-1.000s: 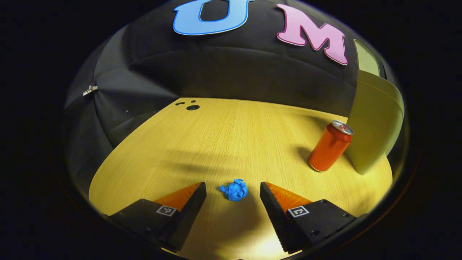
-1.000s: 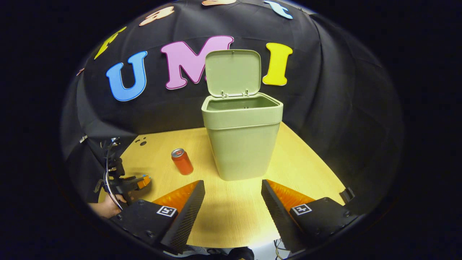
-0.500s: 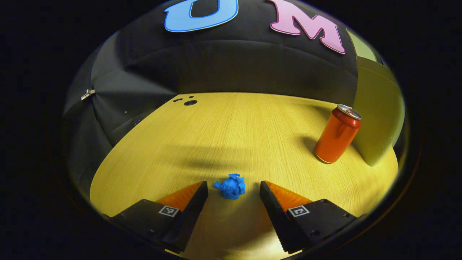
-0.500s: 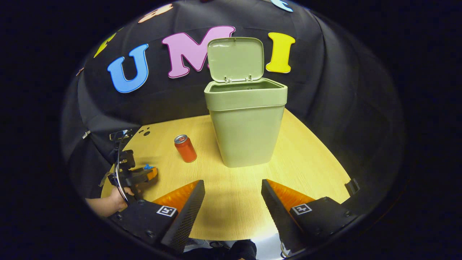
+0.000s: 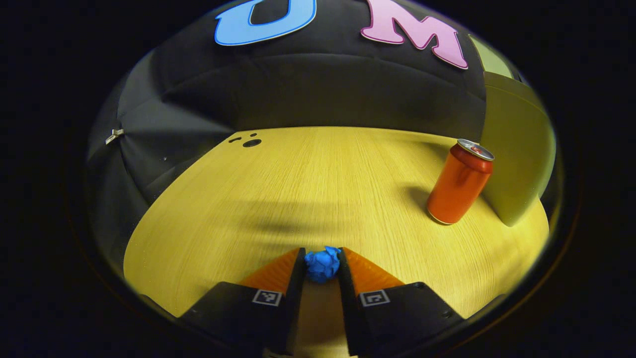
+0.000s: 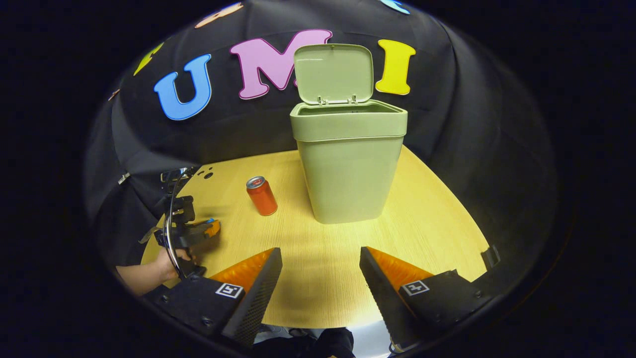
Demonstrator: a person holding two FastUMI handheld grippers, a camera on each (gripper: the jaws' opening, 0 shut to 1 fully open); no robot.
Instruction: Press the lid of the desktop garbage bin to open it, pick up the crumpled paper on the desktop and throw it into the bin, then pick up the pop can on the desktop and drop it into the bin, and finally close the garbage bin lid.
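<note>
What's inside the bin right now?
The bin stands with its lid up. In the right gripper view only the inner back wall near the rim shows; the bottom is hidden. The crumpled paper is in the left gripper, the can on the table.

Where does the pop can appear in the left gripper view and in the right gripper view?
Left gripper view: the pop can stands upright at right, beside the green bin.
Right gripper view: the pop can stands left of centre, left of the bin.
Shared landmark: the green bin.

low over table [image 5: 348, 169], both facing bin [image 6: 348, 164]
</note>
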